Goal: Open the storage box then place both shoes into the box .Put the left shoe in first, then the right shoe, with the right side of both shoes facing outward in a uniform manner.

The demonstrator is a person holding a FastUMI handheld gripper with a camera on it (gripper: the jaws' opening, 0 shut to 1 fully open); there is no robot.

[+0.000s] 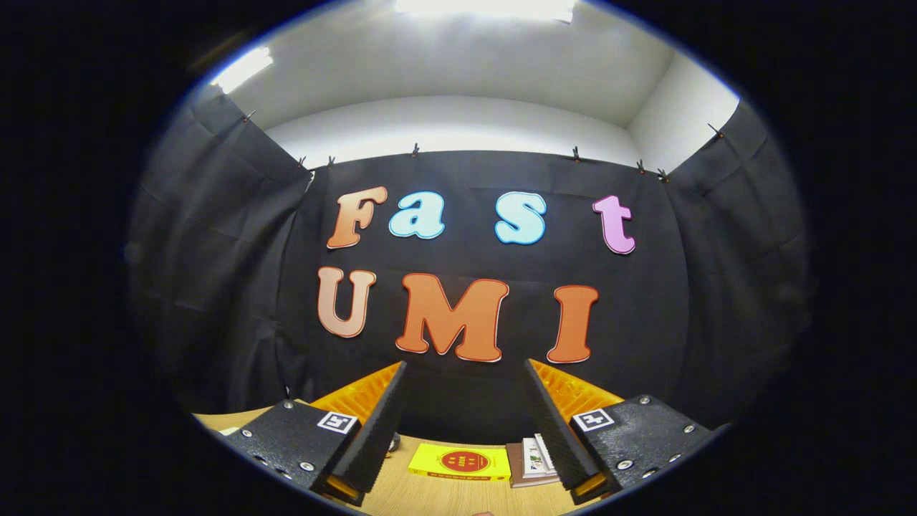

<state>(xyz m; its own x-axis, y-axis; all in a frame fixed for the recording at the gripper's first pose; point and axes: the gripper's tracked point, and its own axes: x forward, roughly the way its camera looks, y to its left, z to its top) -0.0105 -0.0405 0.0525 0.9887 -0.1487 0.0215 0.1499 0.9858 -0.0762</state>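
The gripper [466, 423] has its 2 fingers spread wide, and nothing lies between them; it holds nothing. It is raised and looks mostly level toward the back of the booth, so little of the table [437, 498] comes into sight, just a strip of light wood under the fingers. This pose looks like a waiting or starting pose, because the fingers are near no object. Just ahead of the fingers, on the wood, lies a flat yellow box [459, 462] with a round red mark on its front, and touching or just beside it on the right is a small stack of books [534, 462]. These seem to be set aside at the far edge of the table, against the cloth wall [466, 172], probably so that the working area stays free. Beyond them the black cloth hangs from clips, with a white wall and a ceiling light [487, 7] above it. The storage box and the 2 shoes cannot be located from this angle; likely they sit lower, so the gripper would need to tilt down first. The task seems not yet begun.
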